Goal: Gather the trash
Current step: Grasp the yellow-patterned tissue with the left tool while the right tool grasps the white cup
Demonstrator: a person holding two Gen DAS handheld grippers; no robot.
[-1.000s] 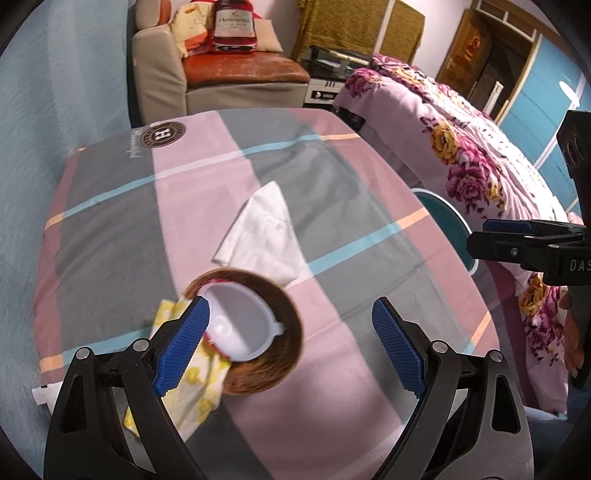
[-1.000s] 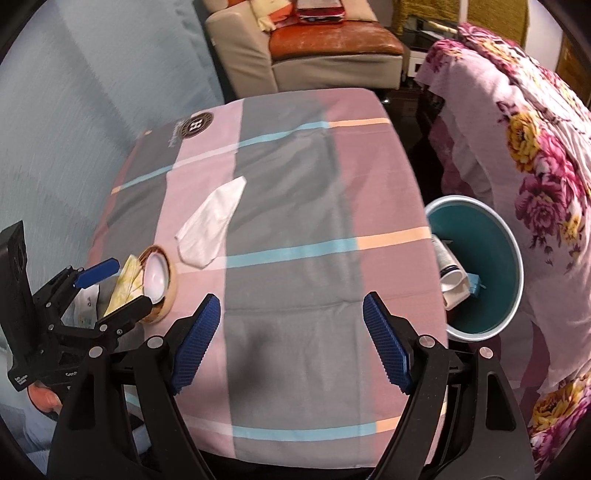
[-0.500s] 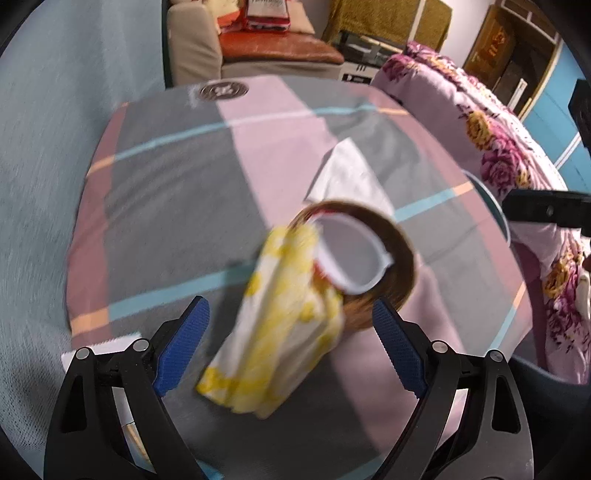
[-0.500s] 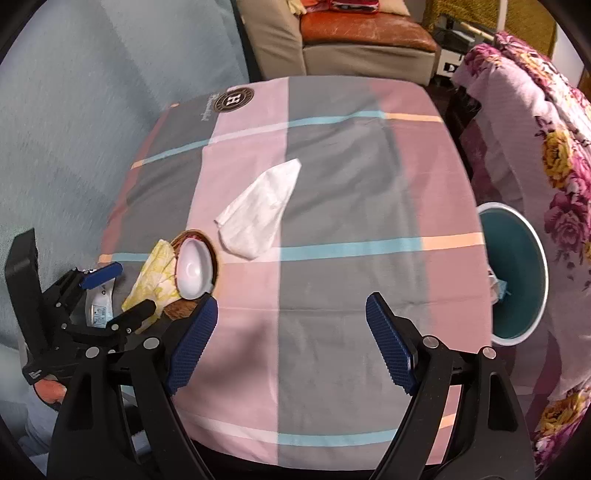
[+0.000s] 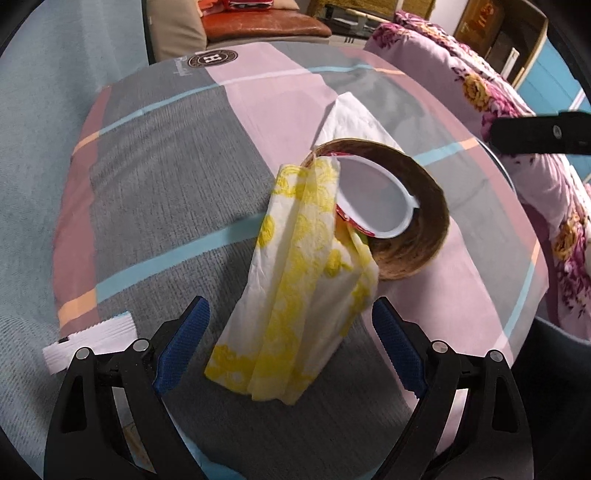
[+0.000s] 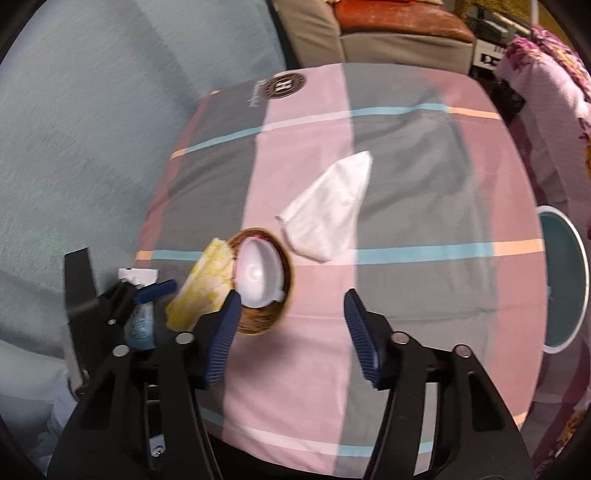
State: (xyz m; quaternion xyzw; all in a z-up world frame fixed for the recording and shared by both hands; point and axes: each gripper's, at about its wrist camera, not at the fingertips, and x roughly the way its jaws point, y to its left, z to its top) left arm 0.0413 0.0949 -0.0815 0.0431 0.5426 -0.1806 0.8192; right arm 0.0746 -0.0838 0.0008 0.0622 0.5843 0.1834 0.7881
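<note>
A yellow-patterned napkin (image 5: 295, 295) drapes out of a brown wicker basket (image 5: 413, 236) on the striped table; it also shows in the right wrist view (image 6: 201, 291). A white plastic lid (image 5: 373, 199) lies tilted in the basket. A white tissue (image 6: 328, 218) lies flat beyond the basket. My left gripper (image 5: 291, 343) is open, its fingers on either side of the napkin's lower end. My right gripper (image 6: 291, 332) is open and empty, just in front of the basket (image 6: 280, 295). A teal bin (image 6: 561, 280) stands by the table's right edge.
A small tube with a white crimped end (image 5: 92, 339) lies at the table's near left edge. A flowered bedspread (image 5: 517, 122) runs along the right. A sofa (image 6: 399, 33) stands beyond the table.
My left gripper has swung toward the napkin, which now lies between its fingers. My right gripper has moved left, toward the basket, with the bin now at the view's right edge.
</note>
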